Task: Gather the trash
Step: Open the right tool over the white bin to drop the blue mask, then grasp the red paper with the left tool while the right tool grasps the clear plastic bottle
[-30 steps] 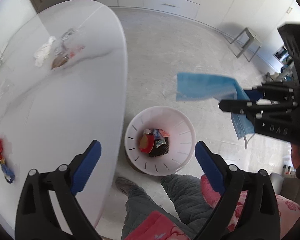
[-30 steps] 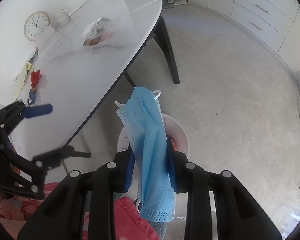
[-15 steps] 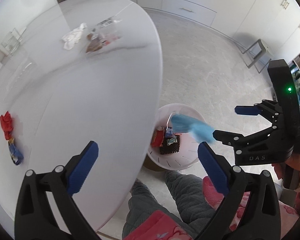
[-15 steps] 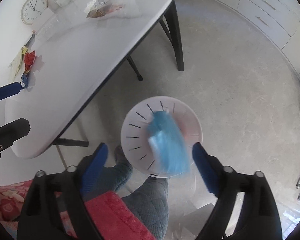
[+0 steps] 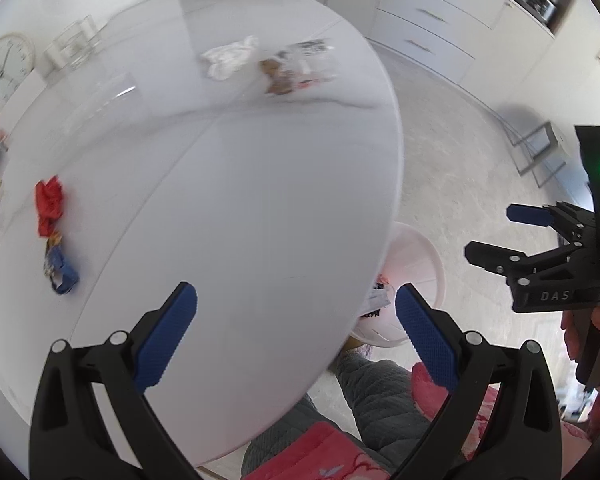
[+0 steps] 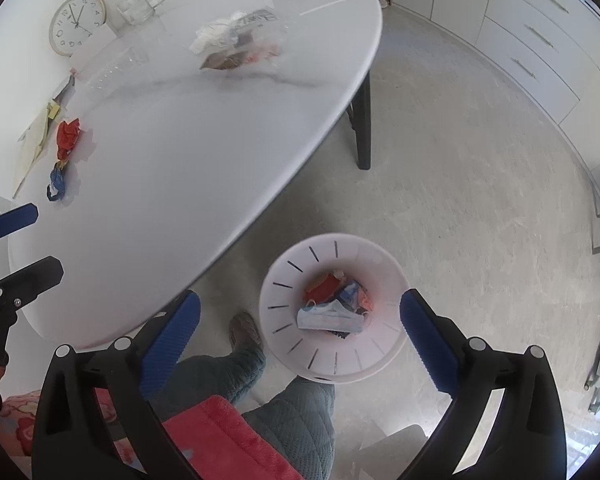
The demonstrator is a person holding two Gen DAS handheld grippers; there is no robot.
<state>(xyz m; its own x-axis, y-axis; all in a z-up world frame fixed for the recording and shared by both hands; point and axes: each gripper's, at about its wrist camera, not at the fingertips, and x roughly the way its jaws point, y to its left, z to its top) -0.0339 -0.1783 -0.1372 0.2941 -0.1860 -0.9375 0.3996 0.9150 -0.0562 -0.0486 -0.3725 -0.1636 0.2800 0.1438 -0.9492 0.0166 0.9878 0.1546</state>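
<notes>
A blue face mask [image 6: 330,316] lies in the white slotted bin [image 6: 284,280] on the floor, on top of other wrappers. My right gripper [image 6: 300,299] hangs above the bin, its jaws opening wide with nothing between them. My left gripper [image 5: 296,292] is open and empty over the near edge of the white table [image 5: 240,200]. On the table lie a red crumpled wrapper [image 5: 50,204], a blue wrapper [image 5: 60,272], a white tissue [image 5: 230,58] and a clear bag with brown scraps [image 5: 296,68]. The table edge hides part of the bin [image 5: 420,252].
A clock [image 6: 76,24], a glass container [image 6: 138,2] and papers [image 6: 36,136] sit along the table's far side. A black table leg [image 6: 362,120] stands near the bin. The person's legs [image 6: 300,400] are below the grippers. Drawers [image 6: 540,40] line the wall.
The right gripper opened and let go of the blue mask, which dropped into the bin. The left gripper moved from beside the bin to over the table.
</notes>
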